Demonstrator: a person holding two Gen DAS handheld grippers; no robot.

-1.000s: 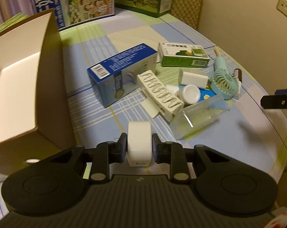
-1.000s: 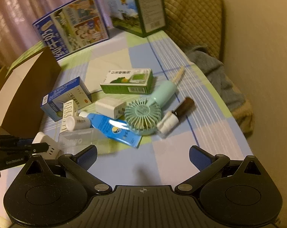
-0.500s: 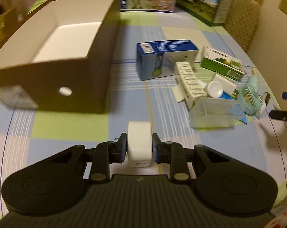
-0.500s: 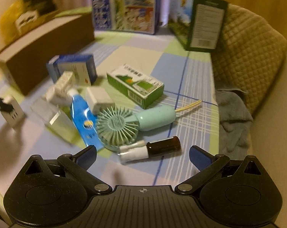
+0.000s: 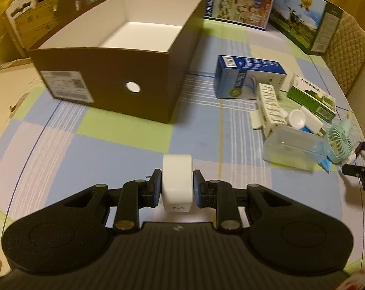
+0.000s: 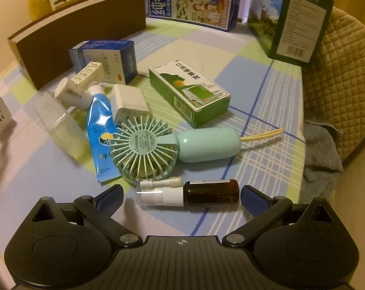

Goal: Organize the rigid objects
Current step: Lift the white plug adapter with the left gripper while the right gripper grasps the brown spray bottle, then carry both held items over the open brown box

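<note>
The left tool [image 5: 177,189] is closed on a small white plug block [image 5: 177,182], and it holds the block above the checked cloth on the counter [image 5: 124,130]. A second ago the big brown cardboard box [image 5: 114,77] was at the left edge of this view, seen from its side. Now the box sits straight ahead, just past the block, and its white inside shows.

The right tool [image 6: 181,196] is open, with nothing pressed between its blue pads. A brown glass spray bottle with a white cap [image 6: 189,192] now lies on the counter right between the open fingers. A second ago that bottle was farther away and the tool was higher up.

Just past the bottle lies the mint green hand fan [image 6: 146,148]. To its left are a blue tube [image 6: 100,120] and a clear plastic case [image 6: 59,125]. Farther back are a green carton [image 6: 189,94] and a blue carton [image 6: 105,58].
</note>
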